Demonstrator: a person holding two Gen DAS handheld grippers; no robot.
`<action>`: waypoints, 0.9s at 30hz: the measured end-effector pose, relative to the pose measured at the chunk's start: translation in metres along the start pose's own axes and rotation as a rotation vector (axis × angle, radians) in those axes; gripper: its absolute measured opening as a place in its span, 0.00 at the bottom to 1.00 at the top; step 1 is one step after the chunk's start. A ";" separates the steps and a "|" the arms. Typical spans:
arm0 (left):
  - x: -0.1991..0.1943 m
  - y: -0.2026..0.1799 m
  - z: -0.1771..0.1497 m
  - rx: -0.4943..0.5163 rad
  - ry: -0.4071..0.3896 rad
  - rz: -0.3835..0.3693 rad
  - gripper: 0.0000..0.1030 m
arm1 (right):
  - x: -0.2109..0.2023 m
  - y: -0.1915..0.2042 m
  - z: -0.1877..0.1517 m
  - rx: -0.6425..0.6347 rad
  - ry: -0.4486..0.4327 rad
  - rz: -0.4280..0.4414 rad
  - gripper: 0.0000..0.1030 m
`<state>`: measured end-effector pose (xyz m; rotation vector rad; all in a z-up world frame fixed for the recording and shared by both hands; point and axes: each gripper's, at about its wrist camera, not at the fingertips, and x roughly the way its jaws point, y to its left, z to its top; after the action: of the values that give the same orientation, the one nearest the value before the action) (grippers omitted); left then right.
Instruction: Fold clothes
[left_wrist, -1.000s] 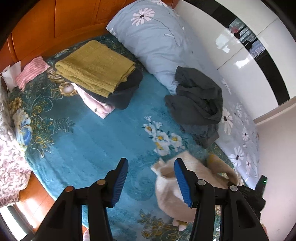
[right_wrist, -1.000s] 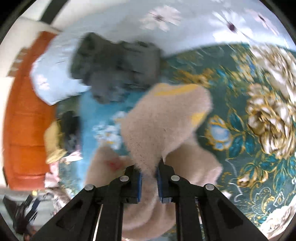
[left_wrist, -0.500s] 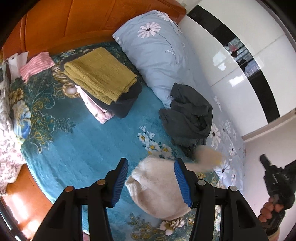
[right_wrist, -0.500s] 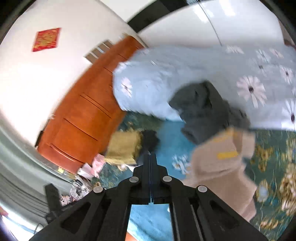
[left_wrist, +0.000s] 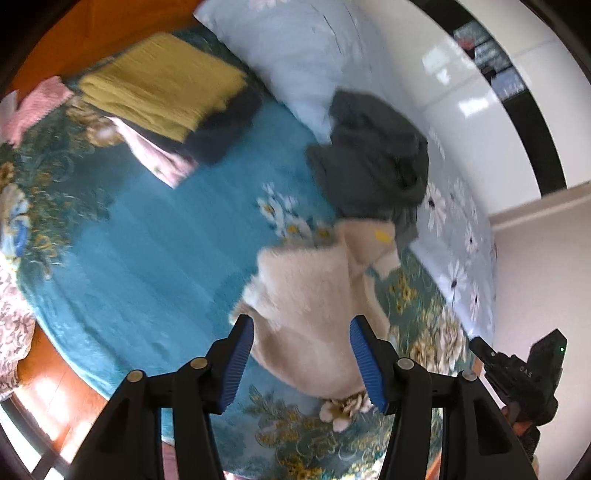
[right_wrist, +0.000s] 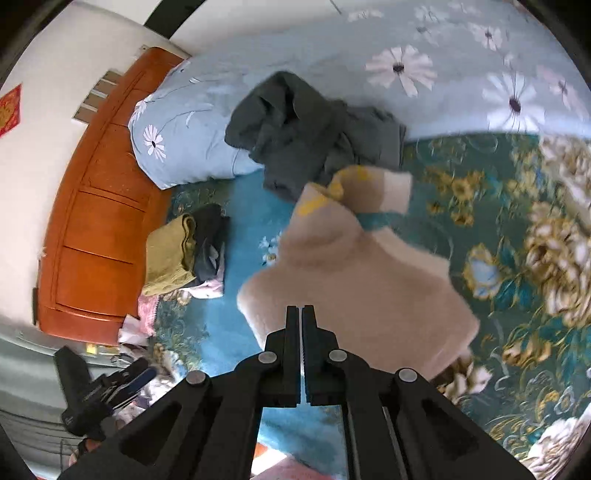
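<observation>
A fluffy cream garment (left_wrist: 317, 295) with yellow trim lies spread on the teal floral bedspread (left_wrist: 155, 236), just beyond my left gripper (left_wrist: 301, 354), which is open and empty above its near edge. In the right wrist view the same garment (right_wrist: 354, 280) lies just beyond my right gripper (right_wrist: 302, 325), whose jaws are shut with nothing between them. A crumpled dark grey garment (left_wrist: 373, 162) lies behind it against the pillow, and it also shows in the right wrist view (right_wrist: 310, 125).
A folded stack, mustard piece (left_wrist: 162, 88) on top of dark and pink ones, sits near the wooden headboard (right_wrist: 96, 221). A light blue daisy pillow (left_wrist: 295, 48) and duvet (right_wrist: 461, 74) run along the far side. A pink towel (left_wrist: 37, 103) lies at the left.
The right gripper let go of the cream garment and shut empty. The garment dropped and now lies spread flat. Both views shifted closer over it.
</observation>
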<state>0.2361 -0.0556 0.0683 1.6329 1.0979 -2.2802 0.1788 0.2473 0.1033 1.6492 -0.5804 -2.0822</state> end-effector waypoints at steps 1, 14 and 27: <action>0.008 -0.004 0.001 0.016 0.017 0.004 0.57 | 0.007 -0.005 0.001 0.021 0.005 0.006 0.03; 0.135 -0.007 0.056 0.191 0.161 0.083 0.57 | 0.100 -0.005 0.033 0.087 0.153 -0.137 0.42; 0.218 -0.018 0.035 0.147 0.371 -0.223 0.65 | 0.153 0.010 0.078 0.001 0.231 -0.270 0.57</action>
<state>0.1116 -0.0003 -0.1062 2.1576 1.2704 -2.2940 0.0715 0.1585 0.0028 2.0281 -0.2963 -2.0252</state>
